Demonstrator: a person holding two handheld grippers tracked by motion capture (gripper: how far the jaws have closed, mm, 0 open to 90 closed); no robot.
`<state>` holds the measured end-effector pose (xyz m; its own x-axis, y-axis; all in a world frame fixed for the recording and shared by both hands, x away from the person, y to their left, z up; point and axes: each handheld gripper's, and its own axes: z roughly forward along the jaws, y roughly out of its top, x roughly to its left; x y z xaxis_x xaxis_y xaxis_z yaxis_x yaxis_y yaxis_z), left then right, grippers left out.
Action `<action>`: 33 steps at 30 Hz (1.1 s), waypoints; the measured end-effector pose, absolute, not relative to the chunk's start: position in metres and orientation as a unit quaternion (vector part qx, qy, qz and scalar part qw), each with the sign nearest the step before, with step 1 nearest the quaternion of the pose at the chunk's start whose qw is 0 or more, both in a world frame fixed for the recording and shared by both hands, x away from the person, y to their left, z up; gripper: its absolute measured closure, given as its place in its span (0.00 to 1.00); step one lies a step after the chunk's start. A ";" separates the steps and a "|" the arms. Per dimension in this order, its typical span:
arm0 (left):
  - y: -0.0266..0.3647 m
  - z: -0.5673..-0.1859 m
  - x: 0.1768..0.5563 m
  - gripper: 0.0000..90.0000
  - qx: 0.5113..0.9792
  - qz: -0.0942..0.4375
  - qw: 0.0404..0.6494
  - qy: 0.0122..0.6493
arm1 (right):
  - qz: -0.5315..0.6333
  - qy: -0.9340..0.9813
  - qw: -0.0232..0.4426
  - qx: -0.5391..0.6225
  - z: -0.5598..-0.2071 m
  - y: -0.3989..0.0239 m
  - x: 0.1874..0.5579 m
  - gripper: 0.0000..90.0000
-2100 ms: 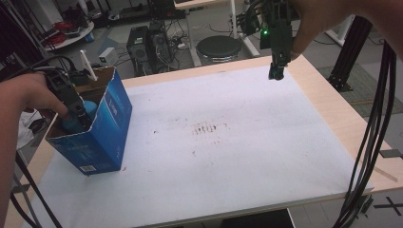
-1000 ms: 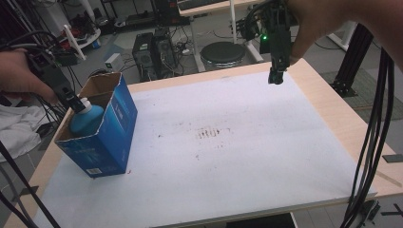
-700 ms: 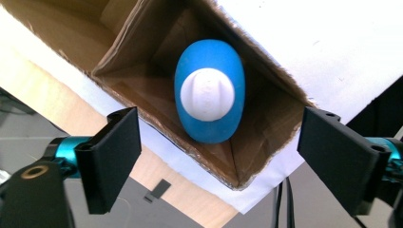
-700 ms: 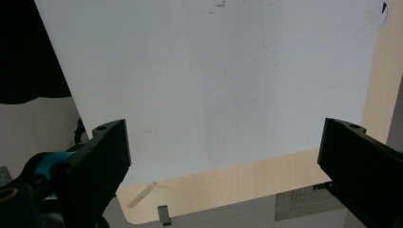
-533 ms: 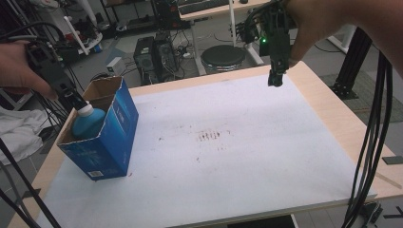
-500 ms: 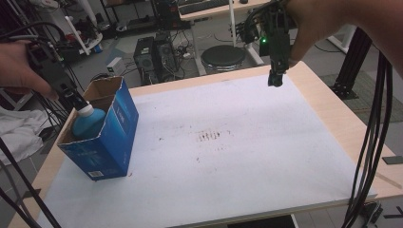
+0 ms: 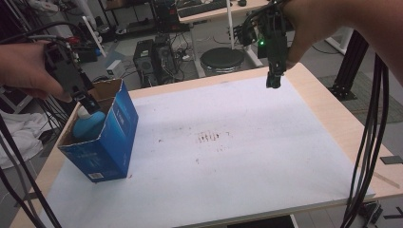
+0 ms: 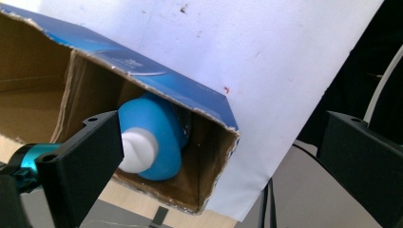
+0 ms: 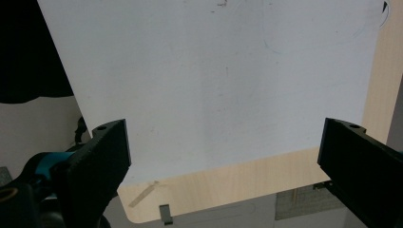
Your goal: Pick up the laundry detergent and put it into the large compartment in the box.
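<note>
A blue cardboard box [image 7: 114, 137] stands open-topped at the table's left side. Inside it lies a blue bottle [image 7: 88, 126] with a white cap [image 8: 139, 151]. My left gripper [image 7: 90, 105] hangs just above the cap, held by a hand at the box's far left corner. In the left gripper view its jaws [image 8: 221, 137] stand wide open, with the bottle [image 8: 154, 137] just past the left jaw and nothing between them. My right gripper [image 7: 273, 80] hovers over the table's far right part, open above the bare white sheet [image 9: 223, 85].
A white sheet [image 7: 247, 156] covers the wooden table [image 7: 332, 118], with dark smudges [image 7: 211, 137] at its middle. Black cables [image 7: 370, 142] hang down along the right side. A round stool [image 7: 223, 59] and a computer tower [image 7: 152, 52] stand beyond the far edge.
My left gripper has risen slightly from the bottle inside the box, and the bottle stays in the box. The right gripper keeps hovering at the far right.
</note>
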<state>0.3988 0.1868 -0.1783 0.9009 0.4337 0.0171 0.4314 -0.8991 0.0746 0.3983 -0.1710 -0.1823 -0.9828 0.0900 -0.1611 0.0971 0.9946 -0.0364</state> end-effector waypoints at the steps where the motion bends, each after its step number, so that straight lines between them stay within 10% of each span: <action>1: 0.187 -0.178 0.399 0.02 0.974 0.017 0.035 0.222 | -0.022 0.995 0.080 0.047 -0.182 -0.171 0.398 0.03; 33: 0.113 -0.218 0.380 0.02 0.996 -0.018 0.022 0.088 | -0.029 0.996 0.076 0.047 -0.184 -0.170 0.393 0.03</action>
